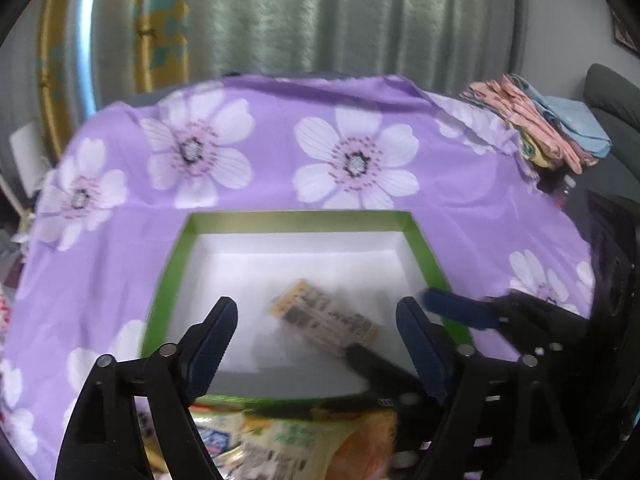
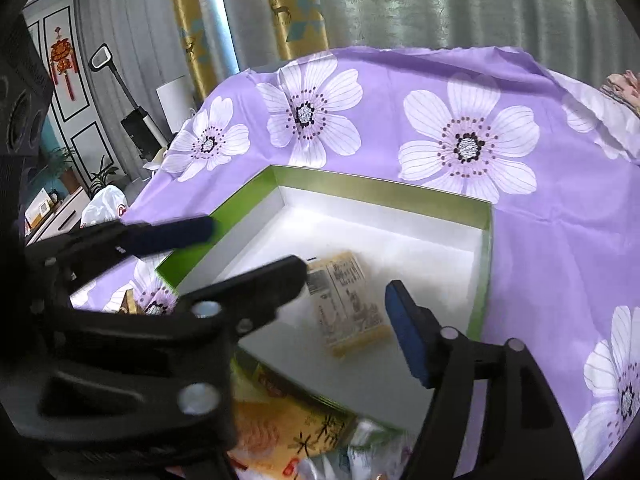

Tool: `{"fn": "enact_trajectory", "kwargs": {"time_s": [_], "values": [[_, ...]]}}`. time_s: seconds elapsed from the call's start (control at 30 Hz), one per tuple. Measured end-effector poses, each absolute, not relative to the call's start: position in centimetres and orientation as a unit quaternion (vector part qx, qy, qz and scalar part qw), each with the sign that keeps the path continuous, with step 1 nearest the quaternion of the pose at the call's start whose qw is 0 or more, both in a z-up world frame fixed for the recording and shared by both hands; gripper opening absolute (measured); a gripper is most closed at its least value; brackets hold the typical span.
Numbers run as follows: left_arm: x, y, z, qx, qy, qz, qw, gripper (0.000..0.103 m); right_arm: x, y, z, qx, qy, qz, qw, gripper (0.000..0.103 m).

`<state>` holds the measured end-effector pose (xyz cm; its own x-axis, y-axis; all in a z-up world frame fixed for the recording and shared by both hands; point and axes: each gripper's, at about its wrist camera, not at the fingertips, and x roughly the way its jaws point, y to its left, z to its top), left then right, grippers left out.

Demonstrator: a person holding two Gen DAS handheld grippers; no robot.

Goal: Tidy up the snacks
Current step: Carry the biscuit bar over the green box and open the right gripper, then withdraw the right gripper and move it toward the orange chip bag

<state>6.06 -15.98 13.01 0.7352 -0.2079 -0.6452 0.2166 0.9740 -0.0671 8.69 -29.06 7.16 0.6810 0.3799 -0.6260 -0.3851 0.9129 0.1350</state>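
Purple cloth w/ big white flowers [image 1: 280, 128] covers the whole surface in front of you, and on it sits a shallow rectangular box, green rim and white inside [image 1: 176, 264]. One snack is already in there: a flat yellowish packet w/ dark print [image 1: 324, 316], lying loose on the white floor toward the box's near side, tilted diagonally, touching neither wall.

Your left gripper [image 1: 316, 340] hangs over the near part of the box w/ its blue-padded fingers spread wide — nothing pressed between them; the packet lies on the floor below the gap. Your right gripper [image 2: 348, 296] is also spread apart, one black finger just at the packet's left edge, the blue-padded one off its right edge. Pads aren't squeezing it; whether the black tip touches the wrapper you can't tell from the blur.

In the left wrist view the right gripper comes in from the right, over the box's right rim.

Outside the box, just at its near edge, more snack bags [image 2: 288, 428] are heaped — orange, yellow and green wrappers, partly hidden by the gripper bodies. At the cloth's far right corner there's a folded pile of pink and blue fabric [image 1: 552, 128]. Grey-green curtains [image 1: 320, 16] hang behind.
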Motion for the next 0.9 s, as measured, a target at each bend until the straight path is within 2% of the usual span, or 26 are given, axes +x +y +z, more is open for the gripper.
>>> {"fn": "enact_trajectory", "kwargs": {"time_s": [0.13,0.27,0.37,0.67,0.9], "values": [[3.6,-14.8,14.2,0.015,0.333,-0.093,0.938,0.084,5.9,-29.6,8.1,-0.010,0.328,0.201,0.923,0.077],[0.7,-14.2,15.5,0.028,0.314,-0.070,0.947,0.095,2.4,-30.0,9.5,-0.008,0.311,0.197,0.930,0.083],[-1.4,-13.7,16.3,0.029,0.299,-0.063,0.952,0.097,-0.1,-30.0,10.3,-0.008,0.303,0.193,0.933,0.086],[-6.1,-13.3,18.1,0.043,0.270,-0.048,0.961,0.098,-5.4,-29.2,11.9,-0.016,0.288,0.194,0.938,0.088],[-8.0,-12.3,17.2,0.042,0.284,-0.042,0.957,0.098,-7.7,-27.7,11.4,-0.023,0.298,0.211,0.931,0.088]]}}
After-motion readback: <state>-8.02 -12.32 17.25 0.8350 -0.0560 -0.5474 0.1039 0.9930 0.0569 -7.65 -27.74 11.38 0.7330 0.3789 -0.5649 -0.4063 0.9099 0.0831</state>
